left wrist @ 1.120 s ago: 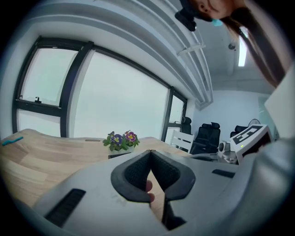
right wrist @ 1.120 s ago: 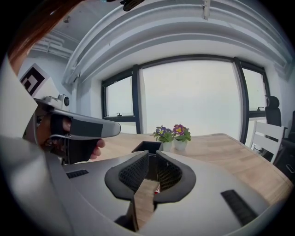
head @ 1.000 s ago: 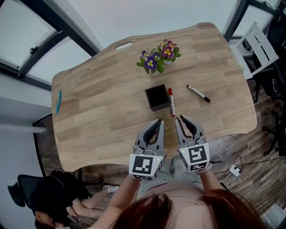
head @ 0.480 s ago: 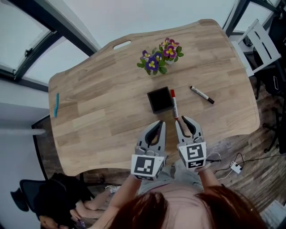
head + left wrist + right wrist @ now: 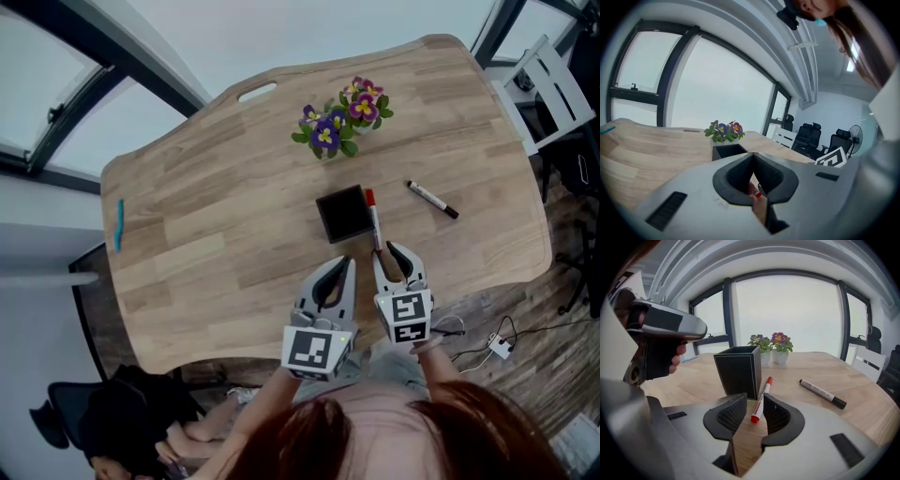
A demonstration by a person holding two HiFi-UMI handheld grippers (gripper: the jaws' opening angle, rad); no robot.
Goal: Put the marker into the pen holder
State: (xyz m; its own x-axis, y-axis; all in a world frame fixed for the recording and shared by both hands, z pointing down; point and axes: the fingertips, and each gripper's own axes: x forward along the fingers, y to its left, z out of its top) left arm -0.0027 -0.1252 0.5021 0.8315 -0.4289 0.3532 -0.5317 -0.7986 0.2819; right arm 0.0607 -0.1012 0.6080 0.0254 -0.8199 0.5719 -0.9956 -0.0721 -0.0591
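Observation:
A red marker (image 5: 373,217) lies flat on the wooden table (image 5: 216,234), just right of the black square pen holder (image 5: 341,213). My right gripper (image 5: 392,251) is open at the marker's near end; in the right gripper view that end of the red marker (image 5: 761,401) rests on the table between the fingertips of the right gripper (image 5: 753,411), with the pen holder (image 5: 738,371) upright just beyond. My left gripper (image 5: 345,264) hovers shut and empty in front of the holder. In the left gripper view the left gripper (image 5: 753,155) points at the holder (image 5: 726,151).
A black marker (image 5: 432,199) lies further right, also seen as the black marker (image 5: 821,393). Potted purple flowers (image 5: 342,117) stand behind the holder. A teal pen (image 5: 119,223) lies at the table's left edge. Office chairs (image 5: 811,136) stand off to the right.
Both grippers have moved forward over the table's near edge. The right gripper's open jaws now straddle the red marker's near end. The marker has not moved.

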